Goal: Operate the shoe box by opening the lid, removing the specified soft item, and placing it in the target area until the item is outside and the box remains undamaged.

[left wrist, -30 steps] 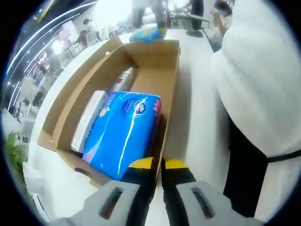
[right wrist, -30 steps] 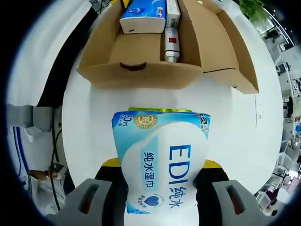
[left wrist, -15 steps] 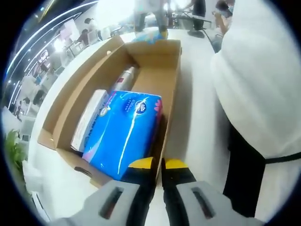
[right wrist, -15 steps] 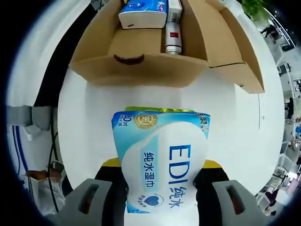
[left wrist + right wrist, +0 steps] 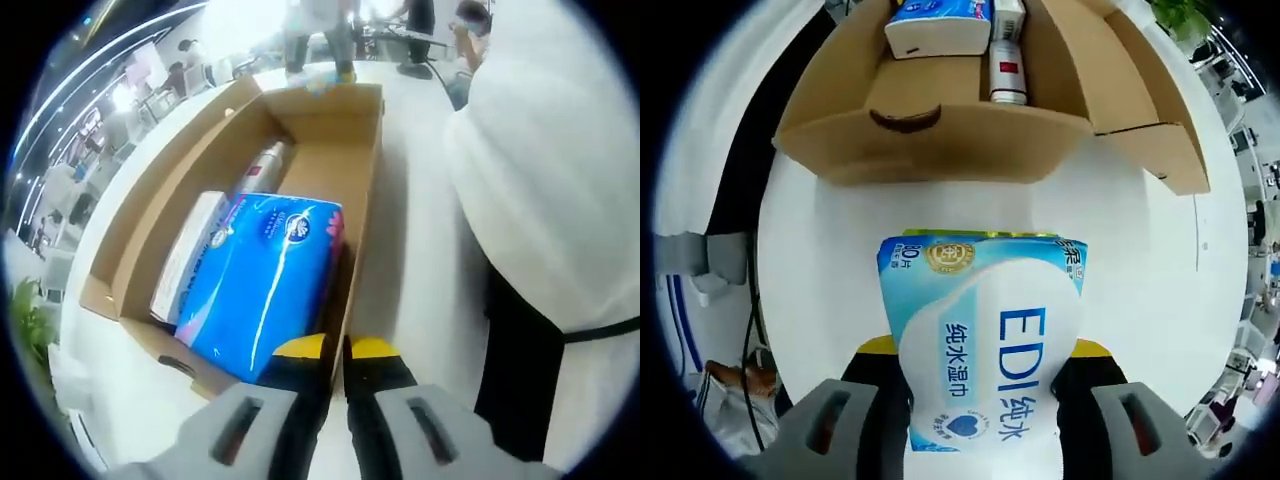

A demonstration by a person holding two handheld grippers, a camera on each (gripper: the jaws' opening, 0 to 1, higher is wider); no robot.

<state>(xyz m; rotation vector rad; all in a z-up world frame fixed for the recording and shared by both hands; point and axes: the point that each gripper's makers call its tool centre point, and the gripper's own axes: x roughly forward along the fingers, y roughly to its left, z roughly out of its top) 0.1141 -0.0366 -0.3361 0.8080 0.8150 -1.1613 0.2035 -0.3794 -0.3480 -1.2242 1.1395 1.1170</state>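
The open cardboard shoe box [image 5: 368,170] lies on a white table. Inside it are a blue tissue pack [image 5: 265,285], a flat white box [image 5: 188,255] and a silver spray can [image 5: 262,168]. My left gripper [image 5: 345,350] is at the box's near corner, its yellow-tipped jaws shut on the side wall's edge. In the right gripper view, my right gripper [image 5: 985,347] is shut on a blue and white wet-wipe pack [image 5: 985,330]. It holds the pack over the table, outside the shoe box [image 5: 940,150], whose end wall faces it.
A person in a white garment [image 5: 560,170] stands close along the box's right side. The box's lid flap [image 5: 1140,110] hangs open to the right. White table top [image 5: 1150,280] spreads around the pack. The table edge and cables [image 5: 750,330] lie to the left.
In the left gripper view the wipe pack beyond the box's far end has sunk almost out of sight. The right view has shifted slightly relative to the box. The left gripper has kept its hold.
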